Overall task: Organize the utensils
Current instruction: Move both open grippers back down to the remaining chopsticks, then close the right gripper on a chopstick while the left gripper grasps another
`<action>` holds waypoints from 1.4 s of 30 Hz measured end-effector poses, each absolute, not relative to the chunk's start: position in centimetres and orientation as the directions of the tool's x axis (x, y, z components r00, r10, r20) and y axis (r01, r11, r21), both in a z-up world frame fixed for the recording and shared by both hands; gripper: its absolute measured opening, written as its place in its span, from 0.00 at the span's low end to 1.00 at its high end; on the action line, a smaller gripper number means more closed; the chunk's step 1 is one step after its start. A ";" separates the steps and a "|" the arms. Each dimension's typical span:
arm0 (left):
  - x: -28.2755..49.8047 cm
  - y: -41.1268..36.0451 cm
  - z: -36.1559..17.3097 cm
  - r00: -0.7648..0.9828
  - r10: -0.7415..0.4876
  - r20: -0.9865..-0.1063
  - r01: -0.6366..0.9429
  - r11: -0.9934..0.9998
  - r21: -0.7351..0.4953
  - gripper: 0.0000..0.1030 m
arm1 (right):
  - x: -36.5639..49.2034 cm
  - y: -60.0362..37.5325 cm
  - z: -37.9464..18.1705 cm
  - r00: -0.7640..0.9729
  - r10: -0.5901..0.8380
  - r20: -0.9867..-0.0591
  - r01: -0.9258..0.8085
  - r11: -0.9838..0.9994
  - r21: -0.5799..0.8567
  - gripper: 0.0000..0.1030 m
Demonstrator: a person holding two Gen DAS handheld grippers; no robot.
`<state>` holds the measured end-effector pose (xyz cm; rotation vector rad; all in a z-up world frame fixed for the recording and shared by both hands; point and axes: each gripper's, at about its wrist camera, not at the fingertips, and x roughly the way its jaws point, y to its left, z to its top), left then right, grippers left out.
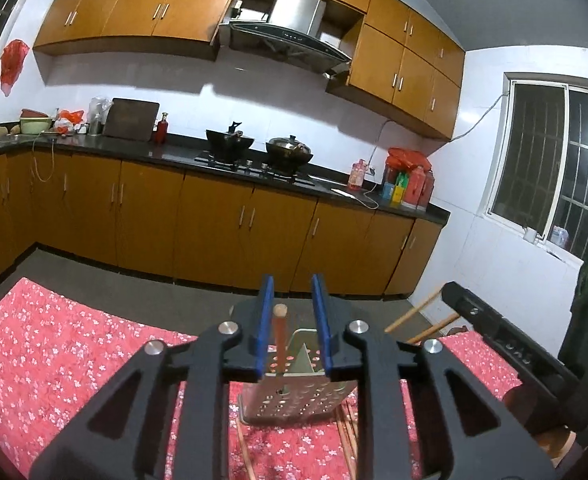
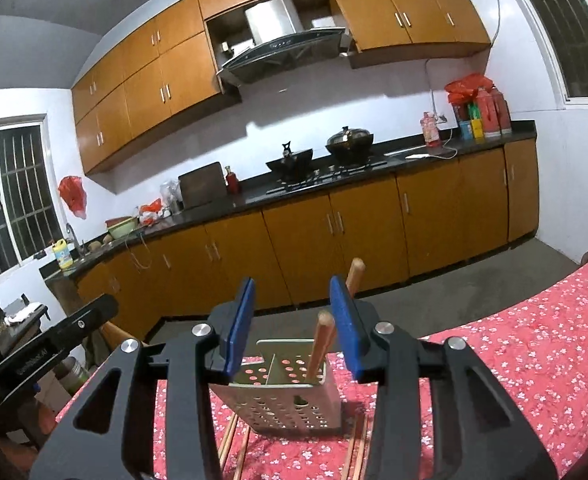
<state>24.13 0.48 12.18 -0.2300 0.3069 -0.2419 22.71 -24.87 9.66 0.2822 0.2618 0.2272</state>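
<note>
Perforated steel holder [image 2: 282,400], divided, upright brown chopstick [image 2: 319,346] inside

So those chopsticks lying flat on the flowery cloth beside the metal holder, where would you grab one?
Take a loose chopstick near its middle, coming straight down from above with the tool's pads either side of the shaft. It lies flat on the tablecloth, so only the top and sides are free. The ends near the perforated holder look too crowded to get at.

A perforated metal utensil holder [image 2: 282,396] stands on the floral tablecloth [image 2: 533,344], chopsticks [image 2: 321,346] rising from it and more chopsticks [image 2: 230,440] lying at its base; cloth to its right lies open.
</note>
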 end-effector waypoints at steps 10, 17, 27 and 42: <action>20.0 3.7 13.2 0.951 -0.234 -0.201 0.165 0.936 -0.312 0.29 | 18.8 -27.5 10.4 0.962 0.196 -0.192 -0.130 0.942 0.311 0.42; 17.6 6.3 8.8 0.934 -0.103 -0.342 0.022 0.972 -0.232 0.34 | 19.5 -29.9 2.7 0.875 0.096 -0.475 0.032 0.967 0.254 0.43; 18.6 6.4 -3.3 0.732 -0.119 -0.671 -0.016 0.981 -0.191 0.34 | 20.9 -26.2 -8.7 0.608 0.261 -0.749 -0.011 0.947 0.321 0.21; 17.9 3.8 -6.2 0.665 -0.200 -0.720 0.053 0.974 -0.221 0.34 | 20.6 -24.2 -9.5 0.620 0.129 -0.774 -0.041 0.990 0.132 0.08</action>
